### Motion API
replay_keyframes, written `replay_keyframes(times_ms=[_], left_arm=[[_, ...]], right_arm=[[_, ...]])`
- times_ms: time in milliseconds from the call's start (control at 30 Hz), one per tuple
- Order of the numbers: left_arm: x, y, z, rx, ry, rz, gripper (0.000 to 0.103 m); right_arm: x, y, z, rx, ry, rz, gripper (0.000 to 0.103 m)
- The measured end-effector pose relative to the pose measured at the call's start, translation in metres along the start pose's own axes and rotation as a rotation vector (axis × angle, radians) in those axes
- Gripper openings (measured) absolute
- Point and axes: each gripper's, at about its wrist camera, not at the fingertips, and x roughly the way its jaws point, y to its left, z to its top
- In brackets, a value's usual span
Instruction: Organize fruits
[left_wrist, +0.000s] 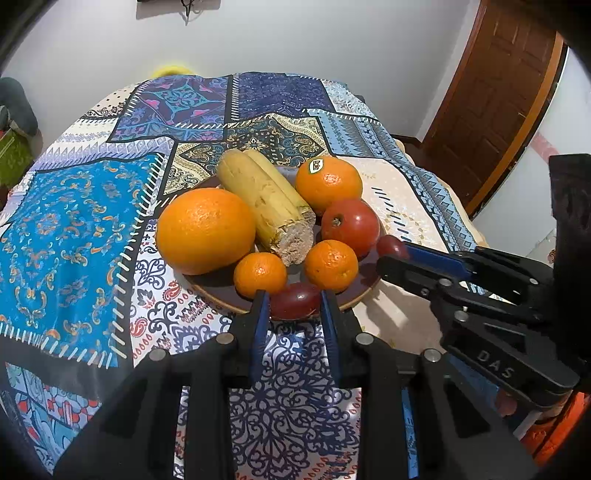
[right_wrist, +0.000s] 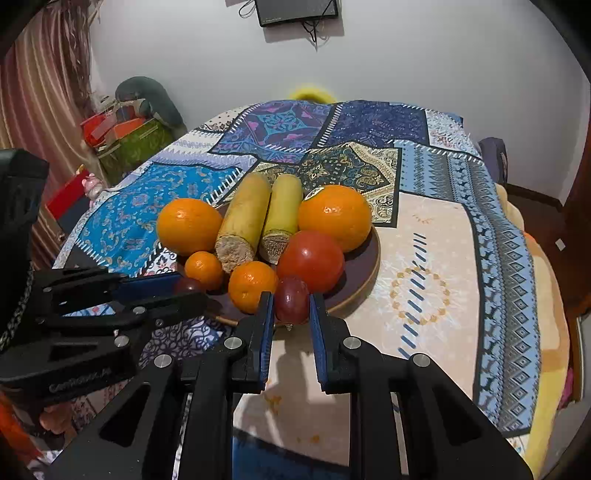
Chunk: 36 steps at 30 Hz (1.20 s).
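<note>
Grapes sit pinched, one in the left gripper (left_wrist: 293, 301) and one in the right gripper (right_wrist: 291, 301), at the plate's (left_wrist: 364, 291) six-o'clock rim, likely being lifted away, with oranges and bananas (left_wrist: 266, 199) beyond toward twelve.

We read "DAS" in raised letters on the black body of the right gripper (left_wrist: 391, 264), at the right of the left wrist view. The far orange (left_wrist: 328, 183) carries a small oval sticker (left_wrist: 316, 165) whose print is too small to make out. The left gripper (right_wrist: 192, 291) bears pale lettering on its side, too blurred to read.
</note>
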Motion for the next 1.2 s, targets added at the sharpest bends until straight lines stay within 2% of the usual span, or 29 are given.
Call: replay_keyframes(times_ms=[400,533,600,767,967,1100,1200], left_arm=[[0.004,-0.004,-0.002,0.037,-0.004,0.026,0.028],[0.001,-0.004,-0.003,0.034,-0.005,0.032,0.040],[-0.004,-0.004,-0.004,0.036,-0.012,0.036,0.040],[-0.027,-0.004,-0.005,0.031,-0.044,0.052,0.040],[-0.087,-0.009,-0.006,0.026,-0.159,0.073,0.040],[-0.141,-0.021,-0.006,0.047,-0.278,0.132,0.040],[-0.185,-0.029,-0.007,0.050,-0.372,0.143,0.040]], right_arm=[[0.014,-0.001,-0.001,0.004,0.029,0.005,0.018],[0.013,0.003,-0.001,-0.013,0.034,-0.010,0.020],[0.011,0.004,-0.001,-0.012,0.035,-0.018,0.026],[-0.006,0.006,-0.001,-0.012,0.012,-0.037,0.026],[-0.059,0.017,0.005,-0.018,-0.080,-0.067,0.026],[-0.106,0.031,0.013,-0.038,-0.173,-0.079,0.026],[-0.140,0.045,0.016,-0.055,-0.248,-0.084,0.026]])
